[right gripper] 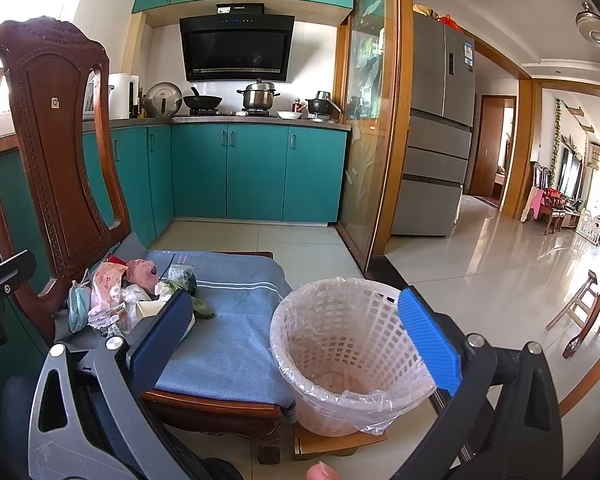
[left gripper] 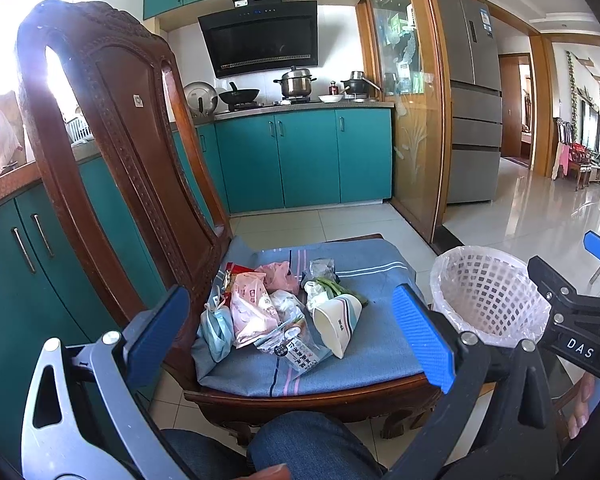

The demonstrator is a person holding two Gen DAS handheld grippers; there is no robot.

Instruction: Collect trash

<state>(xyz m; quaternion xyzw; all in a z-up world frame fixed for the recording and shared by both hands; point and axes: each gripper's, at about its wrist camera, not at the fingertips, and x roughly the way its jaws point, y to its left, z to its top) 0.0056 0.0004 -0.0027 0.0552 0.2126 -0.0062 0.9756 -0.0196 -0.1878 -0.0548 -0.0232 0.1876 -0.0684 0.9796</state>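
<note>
A heap of trash lies on the chair's blue cushion (left gripper: 364,344): a tipped paper cup (left gripper: 337,322), a pink snack bag (left gripper: 252,308), a blue face mask (left gripper: 216,326), a clear printed wrapper (left gripper: 296,350) and green vegetable scraps (left gripper: 334,285). My left gripper (left gripper: 288,332) hangs open above and in front of the heap, holding nothing. The white lattice bin (right gripper: 346,354) with a plastic liner stands on the floor right of the chair. My right gripper (right gripper: 296,340) is open over the cushion's right edge and the bin's rim, empty. The heap (right gripper: 128,300) sits left of it.
The carved wooden chair back (left gripper: 112,140) rises at the left. Teal kitchen cabinets (left gripper: 304,156) and a stove with pots stand behind. A glass-panelled door frame (left gripper: 416,120) and a fridge (left gripper: 474,112) are to the right. My knee in jeans (left gripper: 300,440) is below.
</note>
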